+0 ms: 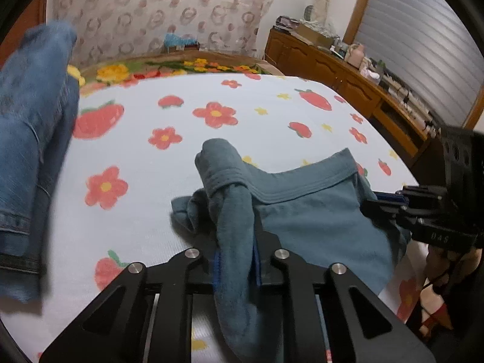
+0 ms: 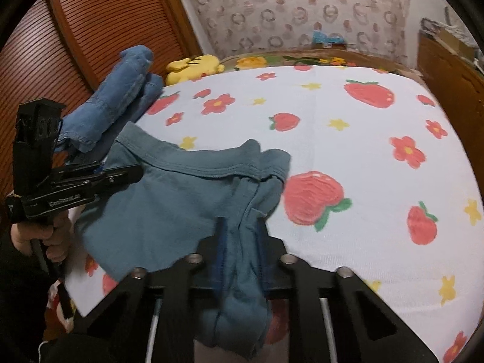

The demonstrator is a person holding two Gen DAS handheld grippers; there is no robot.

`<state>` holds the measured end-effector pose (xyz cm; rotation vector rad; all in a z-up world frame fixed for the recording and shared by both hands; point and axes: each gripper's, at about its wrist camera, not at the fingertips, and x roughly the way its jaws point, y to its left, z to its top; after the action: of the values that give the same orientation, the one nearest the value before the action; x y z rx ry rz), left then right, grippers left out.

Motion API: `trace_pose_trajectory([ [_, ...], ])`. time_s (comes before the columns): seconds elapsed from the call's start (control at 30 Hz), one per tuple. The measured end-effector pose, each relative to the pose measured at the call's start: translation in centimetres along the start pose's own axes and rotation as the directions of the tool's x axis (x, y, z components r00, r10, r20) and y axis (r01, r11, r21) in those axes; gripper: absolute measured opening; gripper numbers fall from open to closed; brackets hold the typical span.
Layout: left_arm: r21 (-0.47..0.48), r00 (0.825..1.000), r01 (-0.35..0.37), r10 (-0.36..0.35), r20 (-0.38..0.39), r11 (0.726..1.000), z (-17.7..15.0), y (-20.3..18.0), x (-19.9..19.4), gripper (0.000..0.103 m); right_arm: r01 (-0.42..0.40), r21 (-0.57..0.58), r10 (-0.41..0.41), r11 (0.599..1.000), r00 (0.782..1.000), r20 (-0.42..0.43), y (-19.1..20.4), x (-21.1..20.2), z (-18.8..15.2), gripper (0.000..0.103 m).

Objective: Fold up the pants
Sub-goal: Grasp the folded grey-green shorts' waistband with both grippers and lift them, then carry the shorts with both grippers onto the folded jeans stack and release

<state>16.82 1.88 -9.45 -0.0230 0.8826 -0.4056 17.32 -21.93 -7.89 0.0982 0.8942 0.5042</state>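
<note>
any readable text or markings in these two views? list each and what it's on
"GenRobot", then characters too blurred to read: side of the left gripper, seen in the right wrist view.
"0 A S", roughly, faint embossing: body of the right gripper, seen in the left wrist view.
Nothing readable on the teal pants or bedsheet.

Strawberry-print bed point(image 2: 348, 139) with teal pants point(image 2: 181, 187), folded jeans point(image 2: 121, 96), yellow plush point(image 2: 193, 66).

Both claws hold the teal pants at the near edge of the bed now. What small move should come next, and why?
Probably lift both claws together and spread them apart. The left claw and right claw each pinch a bunched side of the teal cotton pants, whose waistband lies crumpled on the strawberry-print bedsheet.
</note>
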Motion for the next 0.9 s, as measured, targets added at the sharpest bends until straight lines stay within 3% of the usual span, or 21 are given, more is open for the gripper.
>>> trace_pose_trajectory([
  [0.27, 0.014, 0.991, -0.009, 0.007, 0.134, 1.000, 0.8, -1.3, -5.8, 0.015, -0.004, -0.075, 0.012, 0.997, 0.995, 0.103, 2.0, -3.5, 1.7, 0.013],
  [0.53, 0.020, 0.964, -0.080, 0.072, 0.257, 0.997, 2.2, -1.4, -11.3, 0.015, -0.008, -0.146, 0.036, 0.989, 0.981, 0.192, 4.4, -6.6, 4.3, 0.013],
  [0.9, 0.008, 0.936, -0.149, 0.139, 0.323, 0.989, 2.6, 0.1, -14.9, 0.015, -0.052, -0.199, 0.099, 0.979, 0.968, 0.231, 6.0, -7.4, 6.4, 0.013],
])
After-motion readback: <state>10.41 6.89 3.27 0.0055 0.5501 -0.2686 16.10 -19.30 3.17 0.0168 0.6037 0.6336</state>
